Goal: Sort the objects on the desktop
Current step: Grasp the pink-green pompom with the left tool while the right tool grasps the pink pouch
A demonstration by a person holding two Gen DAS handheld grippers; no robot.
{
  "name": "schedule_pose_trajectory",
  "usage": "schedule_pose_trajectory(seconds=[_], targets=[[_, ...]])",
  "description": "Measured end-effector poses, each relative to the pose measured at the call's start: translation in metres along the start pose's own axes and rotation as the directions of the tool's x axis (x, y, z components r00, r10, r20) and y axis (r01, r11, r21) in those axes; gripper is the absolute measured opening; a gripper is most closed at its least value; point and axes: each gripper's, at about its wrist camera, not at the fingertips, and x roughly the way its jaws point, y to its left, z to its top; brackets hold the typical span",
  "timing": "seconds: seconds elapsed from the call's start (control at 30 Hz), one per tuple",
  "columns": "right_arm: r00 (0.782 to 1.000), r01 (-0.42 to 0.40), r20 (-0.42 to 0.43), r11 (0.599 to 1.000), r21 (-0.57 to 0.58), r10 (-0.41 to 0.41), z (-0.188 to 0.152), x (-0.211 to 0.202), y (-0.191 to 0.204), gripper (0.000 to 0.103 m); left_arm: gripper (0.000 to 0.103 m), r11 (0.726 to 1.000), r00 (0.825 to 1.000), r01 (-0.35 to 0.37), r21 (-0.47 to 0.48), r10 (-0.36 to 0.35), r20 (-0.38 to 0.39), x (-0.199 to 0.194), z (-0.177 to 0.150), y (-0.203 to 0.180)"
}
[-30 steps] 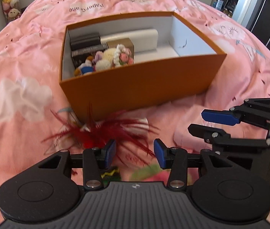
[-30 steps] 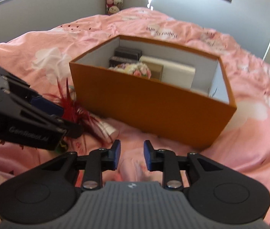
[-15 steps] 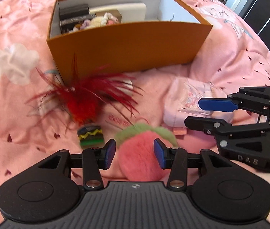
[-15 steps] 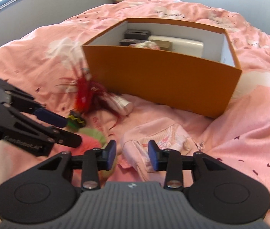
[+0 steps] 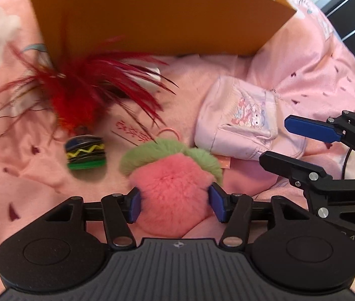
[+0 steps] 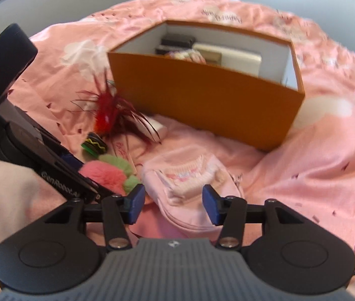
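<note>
Fluffy pink-and-green plush strawberry (image 5: 175, 195): my left gripper (image 5: 175, 204) dropped around it, jaws opening, untouched; right gripper (image 6: 173, 204) opening over the pale pink fabric pouch (image 6: 192, 175).

orange box (image 5: 157, 20) walls off bedding (image 6: 315, 175) beyond.

Left gripper (image 5: 175, 202): black ribbed housing, two round discs, silver screws, blue pads. Right gripper (image 6: 173, 204): same build; white lettering on its side.

The right tool (image 6: 173, 204), jaws opening, straddles a pale pink printed fabric pouch (image 6: 192, 183) on the pink bedspread (image 6: 315, 175). Beyond stands an open orange cardboard box (image 6: 202, 100).
</note>
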Motion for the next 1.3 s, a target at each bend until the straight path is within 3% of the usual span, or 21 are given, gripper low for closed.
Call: schedule_pose_trajectory(seconds=[0.27,0.43,0.6,0.73,0.87,1.07,1.3], targets=[[0.998,-0.002,-0.065,1.000,0.000,0.002,0.000,0.020,-0.004,0.063,0.066,0.998,0.997,-0.053,0.015,0.053,-0.050,0.024,0.006,-0.005],[0.996,0.040,-0.082,0.998,-0.056,-0.045,0.001,0.032,0.002,0.067,0.054,0.997,0.996,-0.079,0.009,0.080,-0.047,0.026,0.003,-0.004],[0.989,0.113,-0.083,0.986,-0.119,-0.123,0.000,0.044,0.010,0.070,0.051,0.994,0.995,-0.104,-0.023,0.104,-0.010,0.018,-0.003,0.001],[0.984,0.150,-0.072,0.978,-0.142,-0.162,-0.001,0.048,0.013,0.063,0.050,0.991,0.992,-0.124,-0.048,0.126,0.028,0.011,-0.006,0.004],[0.981,0.175,-0.054,0.975,-0.139,-0.184,0.000,0.046,0.012,0.053,0.050,0.994,0.994,-0.086,-0.068,0.090,0.060,0.002,-0.004,0.009],[0.988,0.153,-0.017,0.986,-0.072,-0.155,0.003,0.036,0.001,0.043,0.049,0.994,0.992,-0.027,-0.103,0.039,0.121,-0.016,-0.003,0.015],[0.994,0.092,0.061,0.995,-0.024,-0.091,0.016,0.011,-0.002,0.040,0.049,0.993,0.982,0.003,-0.117,0.020,0.190,-0.038,0.003,0.020]])
